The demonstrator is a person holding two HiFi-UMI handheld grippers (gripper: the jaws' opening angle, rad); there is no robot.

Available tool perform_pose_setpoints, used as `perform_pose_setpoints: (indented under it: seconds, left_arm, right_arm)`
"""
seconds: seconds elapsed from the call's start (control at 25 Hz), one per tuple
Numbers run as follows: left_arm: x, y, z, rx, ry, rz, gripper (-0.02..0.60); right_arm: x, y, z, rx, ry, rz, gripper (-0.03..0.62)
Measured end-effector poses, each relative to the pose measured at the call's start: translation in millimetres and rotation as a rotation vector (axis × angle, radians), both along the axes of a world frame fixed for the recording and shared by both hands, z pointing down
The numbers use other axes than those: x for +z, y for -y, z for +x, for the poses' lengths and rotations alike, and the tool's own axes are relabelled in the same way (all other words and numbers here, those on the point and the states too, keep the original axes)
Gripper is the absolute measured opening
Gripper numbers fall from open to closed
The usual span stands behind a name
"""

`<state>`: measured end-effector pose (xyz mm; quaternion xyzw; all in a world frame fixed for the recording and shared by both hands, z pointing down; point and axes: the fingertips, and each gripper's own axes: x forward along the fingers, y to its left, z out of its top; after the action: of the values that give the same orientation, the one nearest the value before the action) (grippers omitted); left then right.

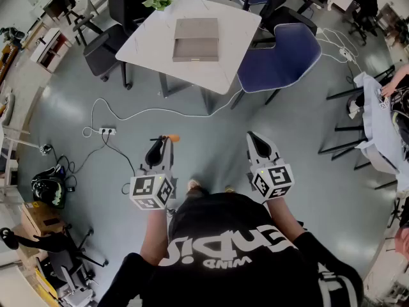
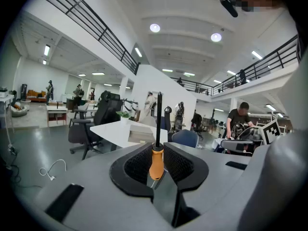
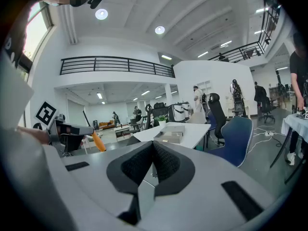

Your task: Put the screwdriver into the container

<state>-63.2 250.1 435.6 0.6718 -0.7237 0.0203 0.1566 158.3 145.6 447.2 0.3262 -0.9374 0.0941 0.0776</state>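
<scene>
Orange-handled screwdriver [image 2: 155, 163] clamped btwn left gripper [image 2: 157, 147] jaws, prob. upright.

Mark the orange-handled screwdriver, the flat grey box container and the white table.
orange-handled screwdriver [image 2: 155, 163]: left gripper view, on the orange handle.
flat grey box container [image 1: 195, 29]: head view, on its upper face.
white table [image 1: 150, 43]: head view, on the bare top.

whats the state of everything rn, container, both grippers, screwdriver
container: lying on the white table, far from both grippers; open or closed unclear
left gripper: shut on the screwdriver by its orange handle
right gripper: shut, nothing between the jaws
screwdriver: held in the left gripper, shaft sticking out past the jaws, not yet in the container
</scene>
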Motion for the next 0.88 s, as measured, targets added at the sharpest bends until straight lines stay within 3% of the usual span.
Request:
perform_pose_setpoints:
  seconds: [0.4, 0.88]
  left_arm:
    - [1.4, -2.5, -12.0, 0.017, -0.018, -0.002, 0.084]
    - [0.1, 2.2, -60.0, 0.068, -0.017, 0.013, 0.084]
  right_arm:
    - [-1.4, -3.2, -17.9, 0.027, 0.027, -0.005, 0.012]
    - [-3.5, -4.9, -60.2, 0.095, 0.063, -0.017, 0.012]
